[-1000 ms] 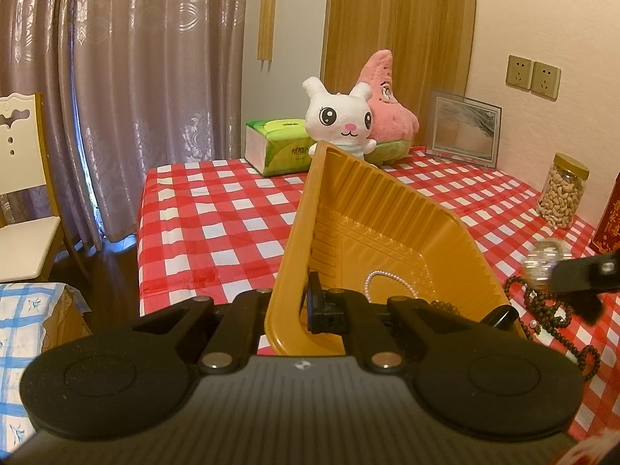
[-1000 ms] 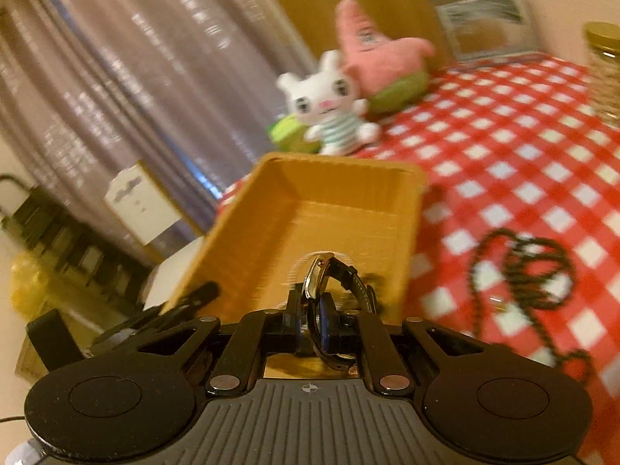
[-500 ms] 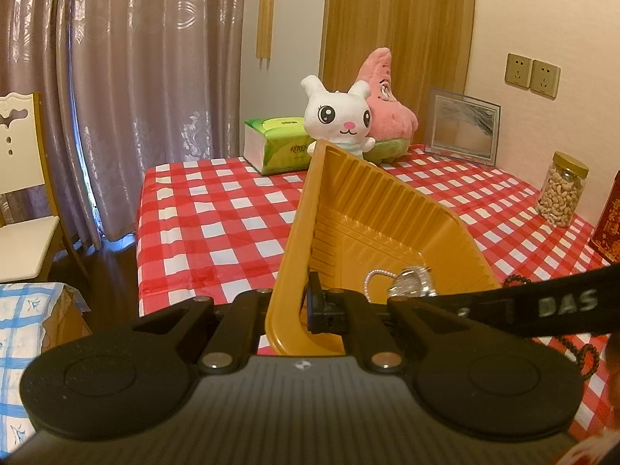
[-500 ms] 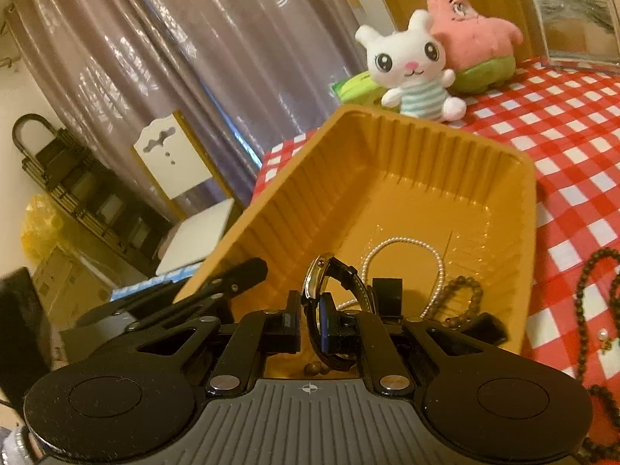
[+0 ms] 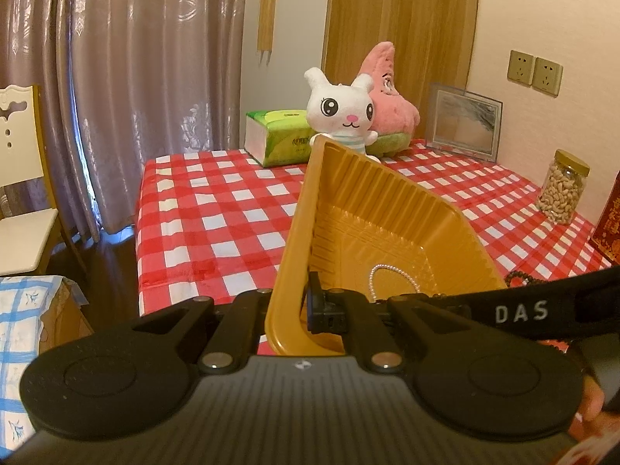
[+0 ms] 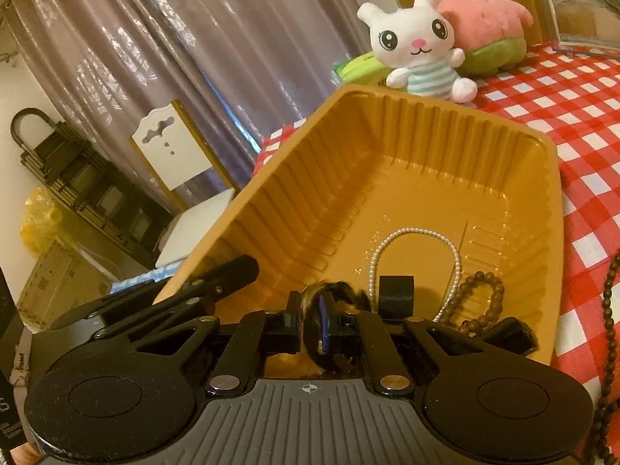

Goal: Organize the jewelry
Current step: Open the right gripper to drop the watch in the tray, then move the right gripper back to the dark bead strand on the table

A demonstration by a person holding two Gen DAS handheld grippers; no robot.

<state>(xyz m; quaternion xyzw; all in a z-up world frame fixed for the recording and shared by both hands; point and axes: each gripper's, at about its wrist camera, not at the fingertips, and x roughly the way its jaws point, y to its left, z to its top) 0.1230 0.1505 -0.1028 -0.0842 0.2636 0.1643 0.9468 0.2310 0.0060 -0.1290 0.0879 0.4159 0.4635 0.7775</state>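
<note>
- Since half a second ago, the right gripper [image 6: 310,323] has sunk lower into the yellow tray [image 6: 407,178], and the watch [image 6: 329,302] between its fingers looks blurred, perhaps slipping; the jaws stand narrowly apart around it.
- Left gripper [image 5: 288,310] is clamped on the tray's near rim, tilting it up off the checked tablecloth [image 5: 217,209].
- Just ahead of the right fingers lie a pearl bracelet [image 6: 416,232] and a brown bead bracelet [image 6: 480,298] on the tray floor.
- Right of the tray, a dark bead necklace [image 6: 612,310] lies on the cloth.
</note>
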